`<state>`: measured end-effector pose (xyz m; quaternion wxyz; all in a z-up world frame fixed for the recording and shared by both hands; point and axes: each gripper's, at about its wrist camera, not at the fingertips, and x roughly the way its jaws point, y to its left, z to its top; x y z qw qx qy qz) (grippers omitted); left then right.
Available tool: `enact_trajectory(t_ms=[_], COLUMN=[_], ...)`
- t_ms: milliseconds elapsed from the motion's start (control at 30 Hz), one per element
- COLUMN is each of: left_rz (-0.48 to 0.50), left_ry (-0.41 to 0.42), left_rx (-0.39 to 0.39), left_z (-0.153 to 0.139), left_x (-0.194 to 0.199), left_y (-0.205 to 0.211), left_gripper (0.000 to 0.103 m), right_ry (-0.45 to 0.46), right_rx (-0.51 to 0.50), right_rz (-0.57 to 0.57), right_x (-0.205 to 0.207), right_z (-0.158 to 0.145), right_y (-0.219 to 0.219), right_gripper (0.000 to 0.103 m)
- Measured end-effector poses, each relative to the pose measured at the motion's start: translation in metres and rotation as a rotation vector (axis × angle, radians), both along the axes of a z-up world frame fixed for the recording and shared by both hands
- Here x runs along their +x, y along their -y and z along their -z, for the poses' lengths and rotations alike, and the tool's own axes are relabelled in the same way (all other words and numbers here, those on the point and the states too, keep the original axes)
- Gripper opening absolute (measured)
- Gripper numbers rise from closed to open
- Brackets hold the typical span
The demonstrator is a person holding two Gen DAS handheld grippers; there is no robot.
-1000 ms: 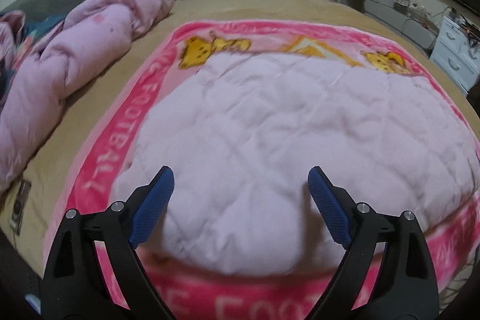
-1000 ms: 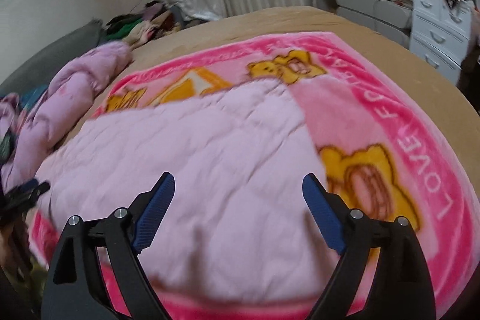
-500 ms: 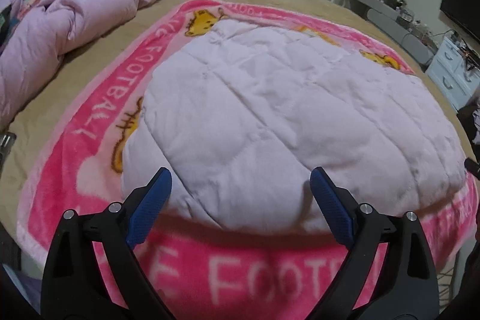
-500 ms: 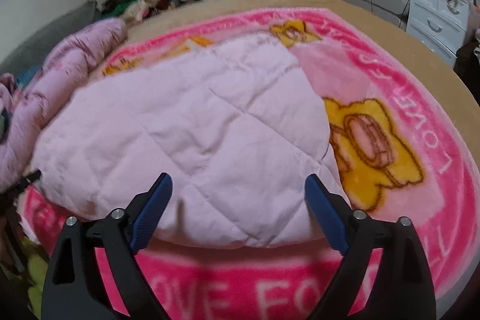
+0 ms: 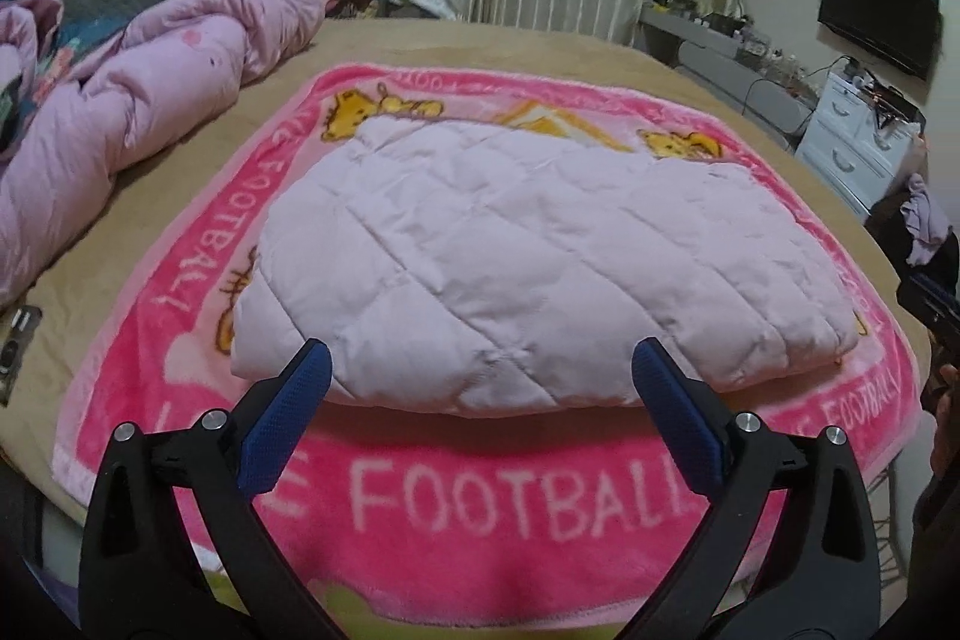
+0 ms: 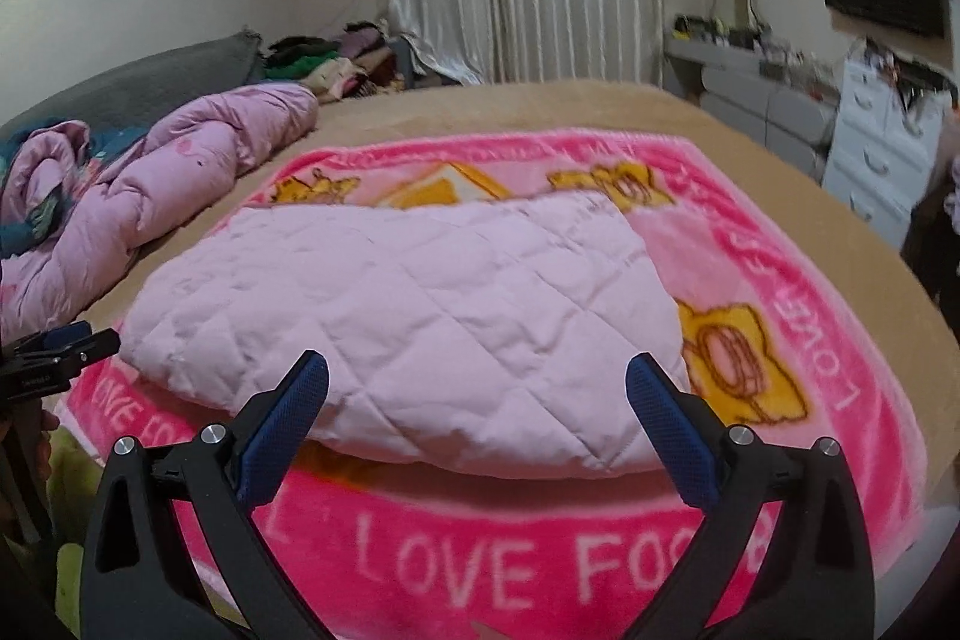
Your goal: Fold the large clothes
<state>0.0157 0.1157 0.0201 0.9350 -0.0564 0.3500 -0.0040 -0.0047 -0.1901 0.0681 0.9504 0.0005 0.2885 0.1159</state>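
On the tan bed (image 5: 540, 46) lies a pink blanket (image 5: 510, 508), and your folded quilted jacket (image 5: 516, 268) rests at its middle, long axis left to right. It sits just beyond both tongs: left tongs (image 5: 480, 418) still spreading wider, right tongs (image 6: 477, 421) wide apart, nothing between either. The right pair faces its right end

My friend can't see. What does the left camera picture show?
A folded pale pink quilted garment lies on a bright pink blanket on a bed. The left gripper hangs in front of it, jaws opening, holding nothing.
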Motion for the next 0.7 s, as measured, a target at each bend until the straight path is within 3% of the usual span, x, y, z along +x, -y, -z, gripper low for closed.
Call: enact_trajectory(t_ms=[167, 700], left_rz=[0.016, 0.058], left_ry=[0.031, 0.065], left_rx=[-0.004, -0.045], left_z=[-0.009, 0.014], left_x=[-0.019, -0.072], left_y=[0.011, 0.040], left_gripper=[0.094, 0.094], right_ry=[0.071, 0.036], right_rx=[-0.018, 0.006], right_rz=[0.003, -0.064], right_x=[-0.023, -0.101], right_z=[-0.009, 0.026], right_y=[-0.018, -0.064], right_gripper=[0.099, 0.099])
